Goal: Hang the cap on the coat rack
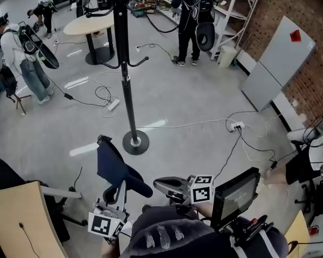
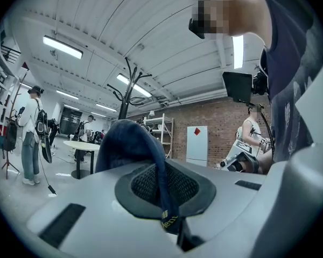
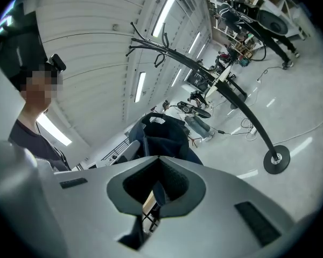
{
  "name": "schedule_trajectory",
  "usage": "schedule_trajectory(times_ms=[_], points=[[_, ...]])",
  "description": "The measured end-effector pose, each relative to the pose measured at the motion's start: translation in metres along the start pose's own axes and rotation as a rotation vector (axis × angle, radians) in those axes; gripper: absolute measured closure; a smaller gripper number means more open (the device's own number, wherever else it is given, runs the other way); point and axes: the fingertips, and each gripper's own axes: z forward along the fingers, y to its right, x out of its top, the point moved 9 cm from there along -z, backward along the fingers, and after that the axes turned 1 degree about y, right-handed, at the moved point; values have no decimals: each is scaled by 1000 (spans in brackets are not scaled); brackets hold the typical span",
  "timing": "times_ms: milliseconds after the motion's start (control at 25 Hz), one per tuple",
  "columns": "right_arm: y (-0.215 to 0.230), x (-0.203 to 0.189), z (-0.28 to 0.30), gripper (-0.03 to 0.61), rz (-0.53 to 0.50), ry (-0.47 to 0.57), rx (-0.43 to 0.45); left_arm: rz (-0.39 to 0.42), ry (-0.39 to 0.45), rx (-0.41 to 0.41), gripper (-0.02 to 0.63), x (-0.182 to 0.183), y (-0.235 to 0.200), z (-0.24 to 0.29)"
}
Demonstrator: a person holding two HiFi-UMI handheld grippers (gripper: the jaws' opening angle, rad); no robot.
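A dark blue cap (image 1: pixel 114 168) hangs low in the head view, in front of my body. My left gripper (image 1: pixel 120 193) comes up from below and is shut on the cap's edge. The left gripper view has the fabric (image 2: pixel 137 149) draped over the jaws, a small label pinched between them. My right gripper (image 1: pixel 157 186) reaches in from the right to the brim tip. In the right gripper view a sliver of blue cap (image 3: pixel 156 190) sits in the narrow jaw gap, with the crown (image 3: pixel 161 133) just beyond. The black coat rack (image 1: pixel 126 79) stands ahead on its round base (image 1: pixel 135 142).
A tan wooden tabletop (image 1: pixel 16 214) lies at the lower left. White cables (image 1: pixel 204 123) and a power strip (image 1: pixel 237 126) run across the floor on the right. A round table (image 1: pixel 89 23), shelves (image 1: pixel 231 9) and several people stand further back.
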Motion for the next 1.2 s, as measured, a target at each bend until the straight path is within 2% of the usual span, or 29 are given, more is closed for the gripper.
schedule_trajectory(times_ms=[320, 520, 760, 960, 1200], points=[[33, 46, -41, 575, 55, 84, 33, 20, -41, -5, 592, 17, 27, 67], [46, 66, -47, 575, 18, 73, 66, 45, -37, -15, 592, 21, 33, 94], [78, 104, -90, 575, 22, 85, 84, 69, -22, 5, 592, 26, 61, 153], [91, 103, -94, 575, 20, 33, 97, 68, -12, 44, 592, 17, 64, 156], [100, 113, -93, 575, 38, 12, 123, 32, -33, 73, 592, 25, 68, 170]])
